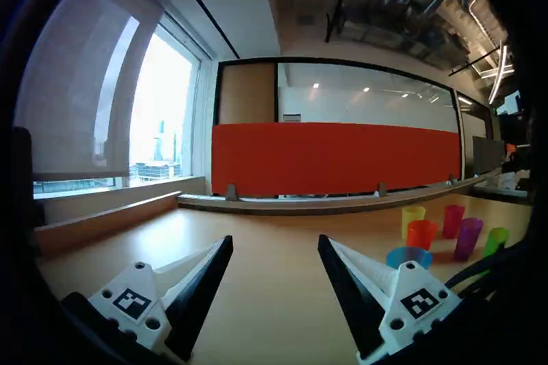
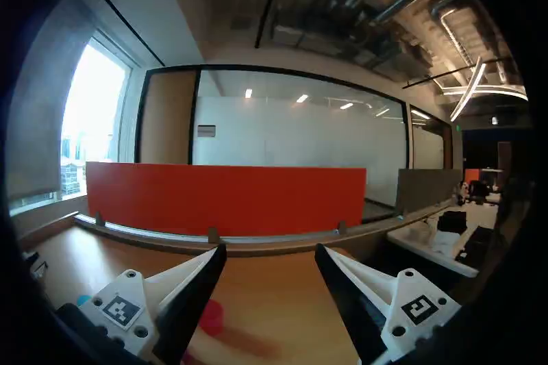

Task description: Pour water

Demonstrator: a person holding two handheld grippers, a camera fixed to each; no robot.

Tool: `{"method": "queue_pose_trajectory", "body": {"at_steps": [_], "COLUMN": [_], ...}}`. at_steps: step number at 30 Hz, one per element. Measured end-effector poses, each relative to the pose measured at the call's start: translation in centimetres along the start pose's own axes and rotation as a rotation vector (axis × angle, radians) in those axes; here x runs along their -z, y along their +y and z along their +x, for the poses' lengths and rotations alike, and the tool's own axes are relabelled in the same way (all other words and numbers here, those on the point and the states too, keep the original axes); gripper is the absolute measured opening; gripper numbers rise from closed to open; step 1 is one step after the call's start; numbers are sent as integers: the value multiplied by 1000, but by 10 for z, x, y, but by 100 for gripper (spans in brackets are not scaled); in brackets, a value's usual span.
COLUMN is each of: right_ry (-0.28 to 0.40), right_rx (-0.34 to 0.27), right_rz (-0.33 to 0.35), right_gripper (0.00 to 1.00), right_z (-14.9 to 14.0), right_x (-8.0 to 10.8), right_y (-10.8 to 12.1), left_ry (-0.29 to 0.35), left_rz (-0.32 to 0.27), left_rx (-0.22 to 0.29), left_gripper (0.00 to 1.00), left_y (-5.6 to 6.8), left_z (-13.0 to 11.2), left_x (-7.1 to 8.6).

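Wide-spread and empty, the left gripper [image 1: 274,237] is held level above the wooden table [image 1: 274,296]. Coloured cups [image 1: 420,233] cluster ahead to its right, with the blue cup [image 1: 409,256] just beside one finger. The right gripper [image 2: 270,247] is equally wide and empty, with a blurred red cup [image 2: 211,317] low between its fingers.

Table [image 1: 274,290] straight ahead of left gripper [image 1: 275,237]: bare, wide lane to far edge. Cups [image 1: 420,233] crowd R side, close together, tight btwn them. Red divider [image 1: 329,159] walls the back; wood ledge [image 1: 103,218] bounds L.
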State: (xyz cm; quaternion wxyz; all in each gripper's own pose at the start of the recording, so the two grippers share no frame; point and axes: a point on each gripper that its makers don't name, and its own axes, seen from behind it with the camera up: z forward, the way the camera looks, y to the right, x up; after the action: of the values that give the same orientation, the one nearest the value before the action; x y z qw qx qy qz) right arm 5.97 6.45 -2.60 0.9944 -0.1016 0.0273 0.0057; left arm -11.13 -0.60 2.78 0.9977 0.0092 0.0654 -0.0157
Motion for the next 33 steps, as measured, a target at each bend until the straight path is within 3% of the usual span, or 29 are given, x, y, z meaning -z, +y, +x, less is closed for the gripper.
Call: {"method": "queue_pose_trajectory", "body": {"at_steps": [9, 33], "right_ry": [2, 42], "right_rx": [4, -26], "right_rz": [4, 37], "right_gripper": [100, 100], "right_z": [0, 16], "right_x": [0, 6], "right_y": [-1, -13], "left_ry": [-36, -36], "left_rz": [9, 3], "left_rx": [-7, -12], "left_gripper": [92, 92], "left_y": [-1, 2], "left_z": [-9, -9], "left_x": [-3, -4]}}
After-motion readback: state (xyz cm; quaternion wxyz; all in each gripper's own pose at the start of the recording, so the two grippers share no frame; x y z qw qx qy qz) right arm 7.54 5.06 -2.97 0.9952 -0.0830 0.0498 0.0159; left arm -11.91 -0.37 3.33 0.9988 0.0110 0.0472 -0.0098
